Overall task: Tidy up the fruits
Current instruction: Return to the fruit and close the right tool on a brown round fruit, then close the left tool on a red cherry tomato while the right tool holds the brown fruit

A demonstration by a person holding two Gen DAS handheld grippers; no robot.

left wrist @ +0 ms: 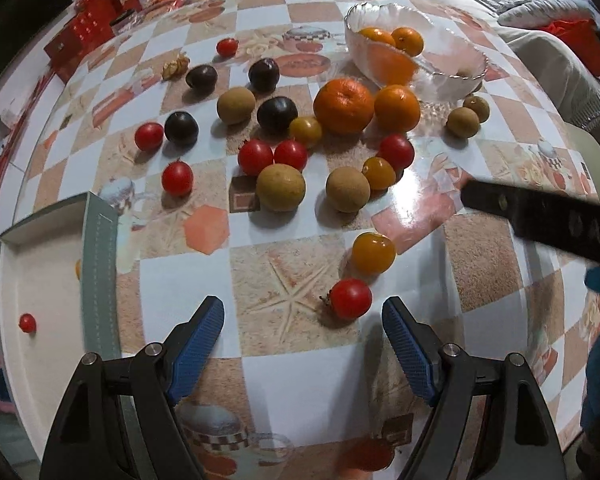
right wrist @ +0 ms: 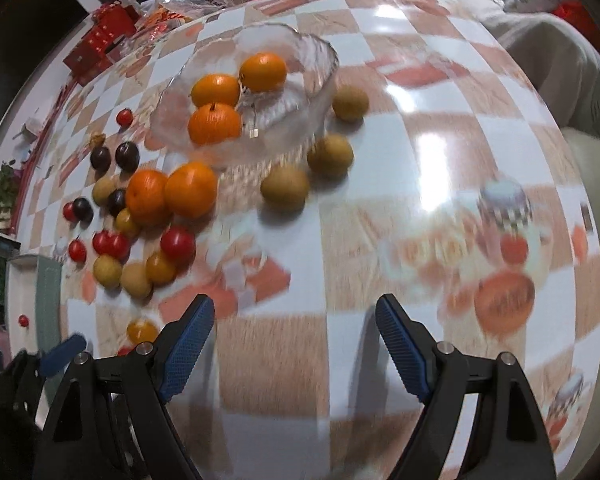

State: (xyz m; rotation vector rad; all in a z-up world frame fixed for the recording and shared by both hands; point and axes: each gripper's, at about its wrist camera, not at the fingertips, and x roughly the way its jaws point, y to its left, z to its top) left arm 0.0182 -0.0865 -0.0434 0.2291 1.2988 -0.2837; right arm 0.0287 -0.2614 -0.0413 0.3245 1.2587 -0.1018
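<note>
Your left hand-held gripper (left wrist: 302, 320) hangs wide open and empty; the red cherry tomato (left wrist: 350, 298) lies on the surface (left wrist: 300, 380) just ahead, toward its right finger. Your right hand-held gripper (right wrist: 294, 318), likewise open and empty, is farther off.

Shiny tablecloth, clear glass bowl, glossy fruit

The checkered table cover (left wrist: 300, 392) looks like slick, glossy plastic throwing glare. The bowl (left wrist: 452, 76) is clear ribbed glass. Red tomatoes (left wrist: 351, 298) are smooth and shiny, the brown fruits (left wrist: 281, 187) matt and a bit rough. Gripper pads (left wrist: 198, 346) are textured blue rubber on matt black plastic.
</note>
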